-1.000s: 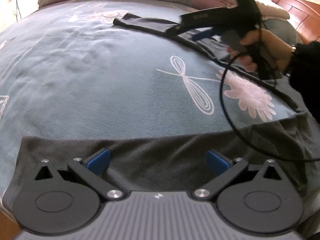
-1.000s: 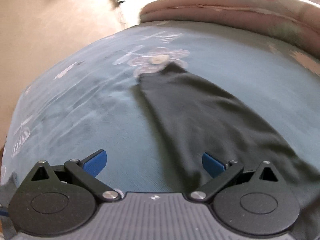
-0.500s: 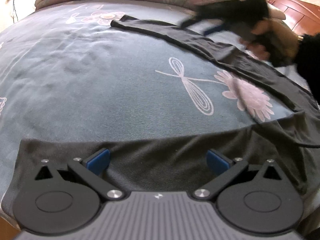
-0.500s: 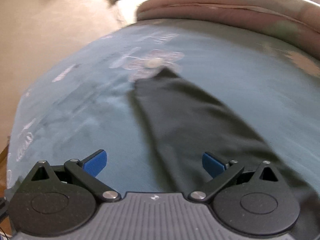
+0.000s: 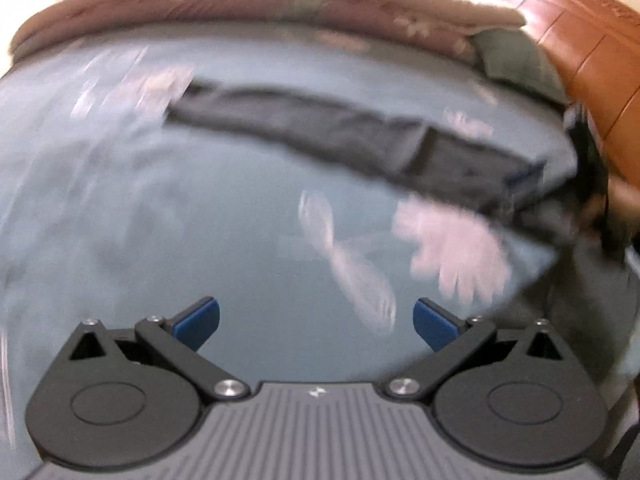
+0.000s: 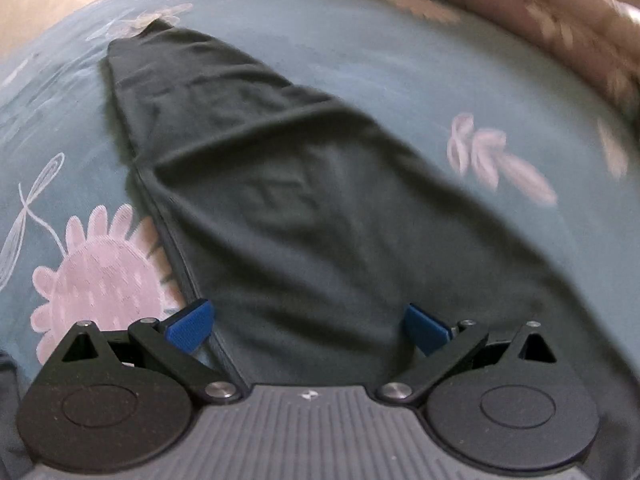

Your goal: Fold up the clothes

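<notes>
A dark grey pair of trousers lies spread on a blue-grey flowered bedsheet. In the left wrist view, which is blurred, one trouser leg [image 5: 340, 136] stretches across the far half of the bed, and my left gripper [image 5: 316, 322] is open over bare sheet [image 5: 200, 220] with nothing between its blue pads. In the right wrist view the same leg [image 6: 280, 184] runs from the gripper away to the far left. My right gripper [image 6: 306, 326] is open just above the wide part of that leg, holding nothing.
A pink quilt [image 5: 260, 4] is bunched along the far side of the bed. A brown wooden headboard [image 5: 592, 64] stands at the right, with a grey-green cloth [image 5: 516, 60] beside it. The other gripper and a hand appear blurred at the right edge of the left wrist view.
My left gripper has swung off the near trouser leg and now hangs over bare sheet. My right gripper has drawn back along the far leg toward its wider end. Both stay open.
</notes>
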`<state>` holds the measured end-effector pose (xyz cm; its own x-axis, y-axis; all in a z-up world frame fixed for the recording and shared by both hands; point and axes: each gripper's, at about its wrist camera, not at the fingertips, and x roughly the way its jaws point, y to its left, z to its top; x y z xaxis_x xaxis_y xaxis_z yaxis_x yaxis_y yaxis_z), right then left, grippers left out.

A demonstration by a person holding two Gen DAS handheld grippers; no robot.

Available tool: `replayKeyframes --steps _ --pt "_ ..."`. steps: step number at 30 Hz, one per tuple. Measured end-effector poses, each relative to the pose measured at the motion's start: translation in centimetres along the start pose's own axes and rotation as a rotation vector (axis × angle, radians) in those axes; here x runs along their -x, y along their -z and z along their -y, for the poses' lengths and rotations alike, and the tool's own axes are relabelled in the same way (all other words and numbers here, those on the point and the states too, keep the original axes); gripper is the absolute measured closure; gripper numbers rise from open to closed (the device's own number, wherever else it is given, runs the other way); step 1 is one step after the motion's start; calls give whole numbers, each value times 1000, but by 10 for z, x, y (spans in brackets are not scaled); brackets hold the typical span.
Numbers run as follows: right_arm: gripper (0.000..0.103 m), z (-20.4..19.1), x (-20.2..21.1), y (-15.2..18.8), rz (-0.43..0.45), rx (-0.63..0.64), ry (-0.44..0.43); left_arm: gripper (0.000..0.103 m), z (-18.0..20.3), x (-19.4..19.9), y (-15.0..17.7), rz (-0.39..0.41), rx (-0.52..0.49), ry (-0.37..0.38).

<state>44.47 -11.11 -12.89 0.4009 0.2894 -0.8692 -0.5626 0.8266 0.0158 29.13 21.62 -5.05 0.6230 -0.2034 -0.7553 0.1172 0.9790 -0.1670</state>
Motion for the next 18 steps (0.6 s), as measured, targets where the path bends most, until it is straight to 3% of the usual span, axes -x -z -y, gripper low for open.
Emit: replayKeyframes --steps 4,7,11,13,16,18 --pt "0 -2 -1 4 25 -22 6 1 -1 -40 -77 38 -56 57" --pt "0 0 -1 7 26 -27 6 1 -2 -98 -119 82 -40 83" --pt "0 4 0 5 26 -14 -13 1 -12 -171 -141 50 58 139" --pt "0 5 0 6 32 -5 -21 1 -27 -195 -142 27 110 65" --pt "0 7 -1 7 49 7 -33 1 -45 -204 -145 88 72 20" --pt "0 8 -1 7 60 10 -40 1 -56 -212 -153 82 48 -53"
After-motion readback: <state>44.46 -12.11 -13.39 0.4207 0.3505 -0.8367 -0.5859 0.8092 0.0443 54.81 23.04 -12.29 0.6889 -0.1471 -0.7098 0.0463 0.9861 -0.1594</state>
